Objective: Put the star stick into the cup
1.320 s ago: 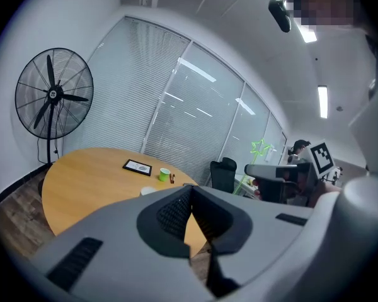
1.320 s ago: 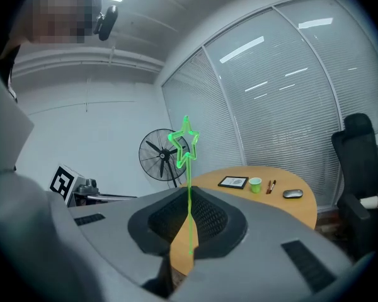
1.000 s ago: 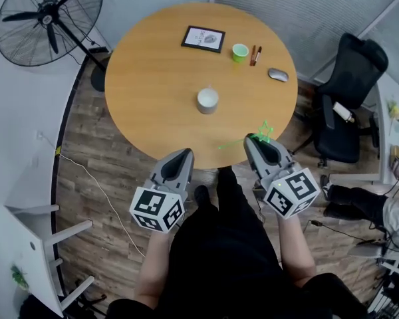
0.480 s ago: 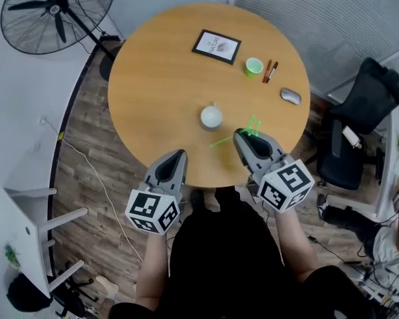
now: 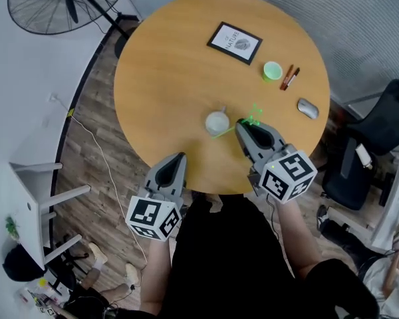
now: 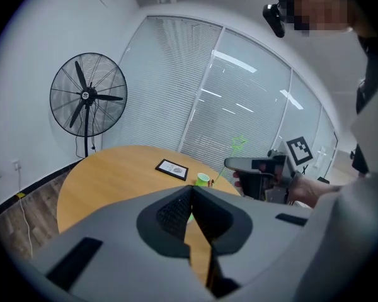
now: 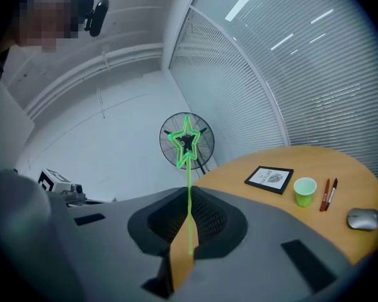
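Head view. Pinching the star stick [image 5: 234,129] in the right gripper [image 5: 243,126], jaws closed on the thin stem, star end up beside the gripper's nose, tail end slanting down to just beside the white cup [image 5: 217,122] on the round surface [image 5: 166,65]. Height of the tail over the rim: not readable. At this slant, likely to slide past the mouth, or to catch the rim and tip a light cup. Left gripper [image 5: 179,158] back at the near edge, well apart from the cup, so of no use in steadying it. Farther off, a green cup [image 5: 272,71] near the pens [image 5: 290,78]: some chance of aiming at the wrong one.

Left gripper view. Jaws pressed together, nothing between them. Ahead, the right gripper with the star above it; beyond, the green cup and a framed picture [image 6: 172,167].

Right gripper view. Jaws shut on the stem, star standing upright in front of the fan [image 7: 188,140]. Held by so narrow a stem, liable to swivel or slip in the pinch on touching the cup. No white cup visible here, so hard to judge the aim from this side.
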Available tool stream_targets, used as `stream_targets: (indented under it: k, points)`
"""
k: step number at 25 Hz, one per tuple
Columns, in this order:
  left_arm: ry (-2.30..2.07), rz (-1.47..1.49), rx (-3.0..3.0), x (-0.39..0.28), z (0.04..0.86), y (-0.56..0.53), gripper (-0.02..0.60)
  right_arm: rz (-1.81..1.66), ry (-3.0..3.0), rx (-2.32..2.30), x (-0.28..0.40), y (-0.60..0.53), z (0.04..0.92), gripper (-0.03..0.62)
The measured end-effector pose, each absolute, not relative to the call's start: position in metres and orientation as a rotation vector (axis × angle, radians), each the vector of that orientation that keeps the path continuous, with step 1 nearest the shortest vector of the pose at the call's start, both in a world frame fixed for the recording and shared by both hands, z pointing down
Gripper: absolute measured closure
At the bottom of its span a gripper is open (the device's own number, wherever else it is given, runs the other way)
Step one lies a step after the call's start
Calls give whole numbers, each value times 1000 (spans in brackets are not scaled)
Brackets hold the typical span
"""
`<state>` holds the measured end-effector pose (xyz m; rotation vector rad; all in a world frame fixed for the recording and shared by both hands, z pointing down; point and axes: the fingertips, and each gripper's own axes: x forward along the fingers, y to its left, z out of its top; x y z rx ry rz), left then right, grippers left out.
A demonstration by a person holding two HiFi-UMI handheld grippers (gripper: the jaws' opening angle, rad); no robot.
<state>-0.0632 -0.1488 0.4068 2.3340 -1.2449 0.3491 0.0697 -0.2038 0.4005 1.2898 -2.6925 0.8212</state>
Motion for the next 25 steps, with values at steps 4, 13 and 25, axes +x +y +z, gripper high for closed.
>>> stream_targets:
  k: [4, 13, 25]
  points:
    - [-1295, 359, 2282, -61, 415, -153, 584, 848, -2698, 1219, 68, -223, 415, 569]
    - [-1331, 387, 2201, -59, 430, -156, 583, 892, -2643, 1156, 66, -251, 446, 569]
    - [-1341, 400, 2133, -55, 447, -165, 584, 988, -2553, 1078, 56, -259, 488, 568]
